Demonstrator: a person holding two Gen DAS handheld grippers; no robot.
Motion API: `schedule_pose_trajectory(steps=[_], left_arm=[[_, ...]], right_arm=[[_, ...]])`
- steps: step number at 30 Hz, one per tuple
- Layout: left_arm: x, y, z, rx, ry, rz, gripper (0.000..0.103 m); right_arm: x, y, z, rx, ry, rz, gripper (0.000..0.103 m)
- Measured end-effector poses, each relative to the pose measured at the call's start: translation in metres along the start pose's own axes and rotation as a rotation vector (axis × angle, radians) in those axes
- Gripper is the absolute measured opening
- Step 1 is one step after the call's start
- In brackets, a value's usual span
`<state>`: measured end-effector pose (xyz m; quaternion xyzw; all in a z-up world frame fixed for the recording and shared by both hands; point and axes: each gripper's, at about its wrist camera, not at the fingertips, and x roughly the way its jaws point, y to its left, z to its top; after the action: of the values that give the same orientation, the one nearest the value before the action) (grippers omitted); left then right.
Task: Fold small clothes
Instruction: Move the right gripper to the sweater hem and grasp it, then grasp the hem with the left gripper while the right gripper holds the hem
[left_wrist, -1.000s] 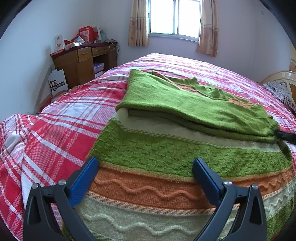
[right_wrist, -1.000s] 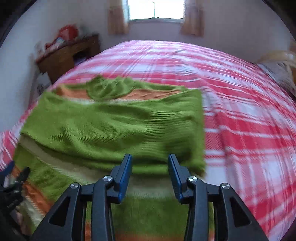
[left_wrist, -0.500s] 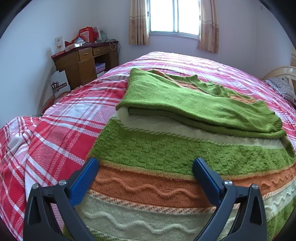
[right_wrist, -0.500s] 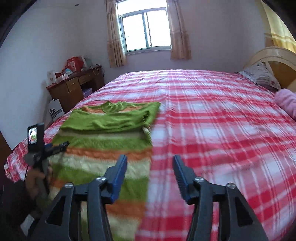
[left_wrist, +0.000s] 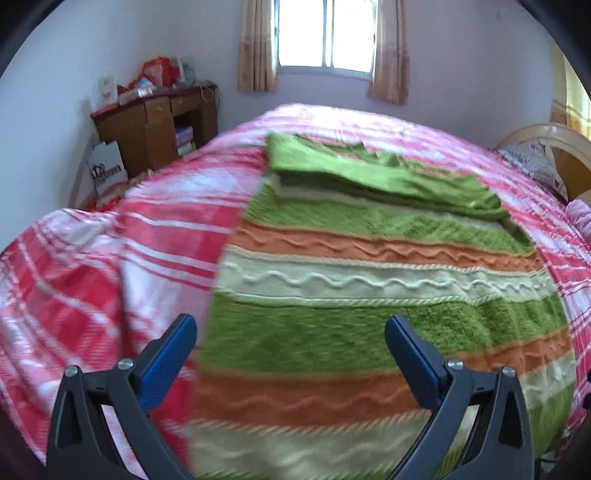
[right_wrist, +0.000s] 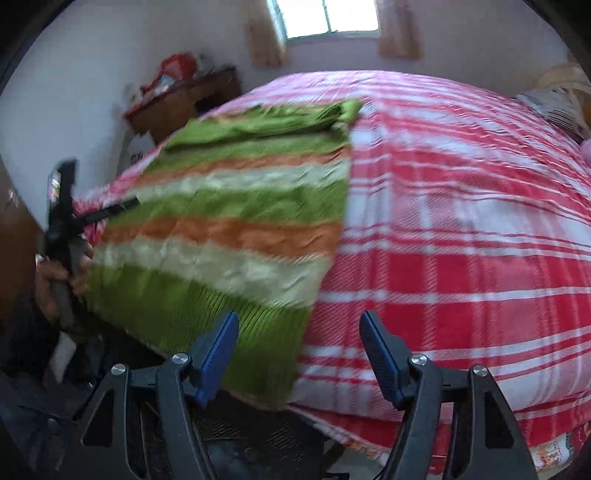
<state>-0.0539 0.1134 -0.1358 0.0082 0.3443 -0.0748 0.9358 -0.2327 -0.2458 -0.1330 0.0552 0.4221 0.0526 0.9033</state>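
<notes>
While both of my grippers hang over the near edge, the bed (left_wrist: 140, 236) takes up almost all of each view, covered by a red, pink and white plaid sheet that looks smeared by motion blur. On it lies the striped knit sweater (left_wrist: 369, 280), spread flat with bands of green, orange and cream running across it. Its far end is doubled back on itself, so a plain green layer (left_wrist: 369, 177) rests on top of the stripes toward the window (left_wrist: 325, 33). In the right wrist view the sweater (right_wrist: 236, 221) sits on the left part of the bed, and its ribbed green hem reaches the near edge of the mattress, just ahead of my fingers.

Against the far left wall stands a wooden desk (left_wrist: 155, 129) piled with red and white clutter, and a white paper bag (left_wrist: 107, 166) leans beside it. A pillow (left_wrist: 535, 162) lies at the right by the headboard.

My left gripper (left_wrist: 291, 339) is spread wide with nothing between its blue pads, poised above the lower stripes of the sweater near its left edge. My right gripper (right_wrist: 297, 343) has just been opening; its jaws stand apart and empty, at the sweater's near right corner where the hem meets the plaid sheet. From the right wrist view I can also see my left hand (right_wrist: 55, 280) gripping the other tool's handle at the sweater's left side.
</notes>
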Motion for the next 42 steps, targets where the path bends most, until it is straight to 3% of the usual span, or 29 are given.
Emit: schedule_pose_trajectory(steps=[3,6,8,9,15,17,22,26,30,36,42], left_arm=[[-0.019,0.019,0.008,-0.035,-0.032,0.0,0.103],[-0.026,0.034,0.018,-0.07,-0.038,-0.002,0.103],[-0.03,0.039,0.021,-0.088,-0.055,-0.012,0.103],[-0.031,0.039,0.021,-0.092,-0.061,-0.017,0.103],[-0.034,0.038,0.018,-0.082,-0.069,-0.074,0.103],[-0.036,0.039,0.019,-0.094,-0.072,-0.082,0.103],[-0.04,0.043,0.025,-0.099,-0.089,-0.072,0.103],[-0.045,0.048,0.034,-0.104,-0.11,-0.069,0.103],[-0.053,0.059,0.047,-0.111,-0.136,-0.061,0.103],[-0.071,0.085,0.062,-0.1,-0.176,-0.048,0.103],[-0.067,0.096,0.058,-0.047,-0.146,-0.08,0.103]], right_arm=[[0.016,0.005,-0.008,0.025,0.034,0.034,0.066],[0.028,0.009,-0.018,0.044,0.071,0.027,0.057],[0.027,0.018,-0.019,0.016,0.075,0.018,0.047],[0.028,0.023,-0.02,0.006,0.099,0.034,0.036],[0.032,0.021,-0.02,0.038,0.136,0.062,0.032],[0.033,0.02,-0.019,0.039,0.164,0.076,0.011],[0.029,0.017,-0.008,0.069,0.216,0.182,0.009],[0.011,0.018,0.031,0.081,0.156,0.306,0.009],[0.009,0.013,0.093,0.112,0.053,0.39,0.009],[0.052,-0.007,0.163,0.187,-0.034,0.328,0.009],[0.112,-0.04,0.176,0.314,-0.016,0.222,0.009]])
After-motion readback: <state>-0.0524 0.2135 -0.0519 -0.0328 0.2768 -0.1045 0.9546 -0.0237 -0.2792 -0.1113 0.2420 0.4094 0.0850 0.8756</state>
